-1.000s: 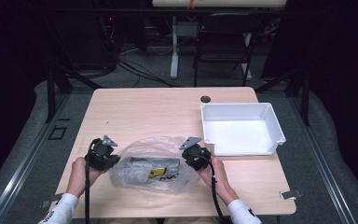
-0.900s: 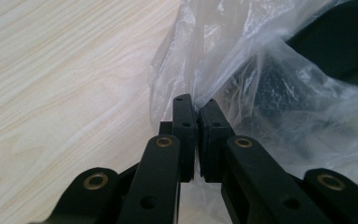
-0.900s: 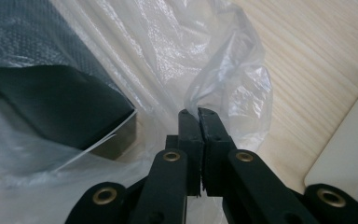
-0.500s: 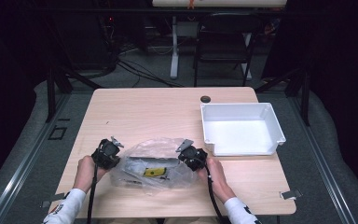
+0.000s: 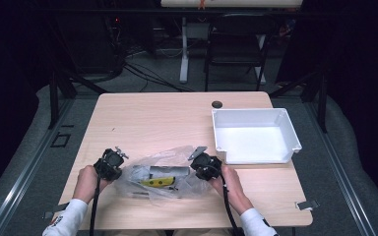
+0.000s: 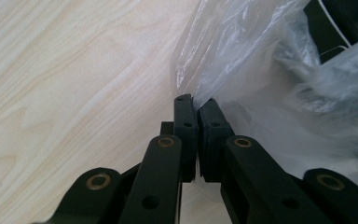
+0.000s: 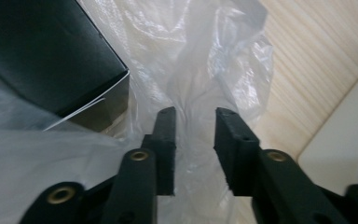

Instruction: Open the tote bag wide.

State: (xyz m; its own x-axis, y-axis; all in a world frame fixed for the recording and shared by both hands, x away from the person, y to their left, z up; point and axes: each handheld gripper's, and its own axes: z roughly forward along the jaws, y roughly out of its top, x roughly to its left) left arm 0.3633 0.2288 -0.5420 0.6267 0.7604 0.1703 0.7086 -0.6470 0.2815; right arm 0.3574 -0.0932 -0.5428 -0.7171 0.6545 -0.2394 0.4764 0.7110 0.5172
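Clear plastic bag (image 5: 160, 174) lies lengthwise on the desk (image 5: 177, 118) between both grippers: left gripper (image 6: 196, 105) pinches its edge shut, right gripper (image 7: 195, 116) has just been opening, film loose between its jaws

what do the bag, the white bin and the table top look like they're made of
Bag: thin clear plastic film, glossy; it crinkles, catches highlights and shows the dark box inside.
White bin: probably moulded plastic, smooth and slightly matt, with an even rolled rim.
Table top: pale wood or a wood-look laminate; grain lines show, but which of the two is not clear.
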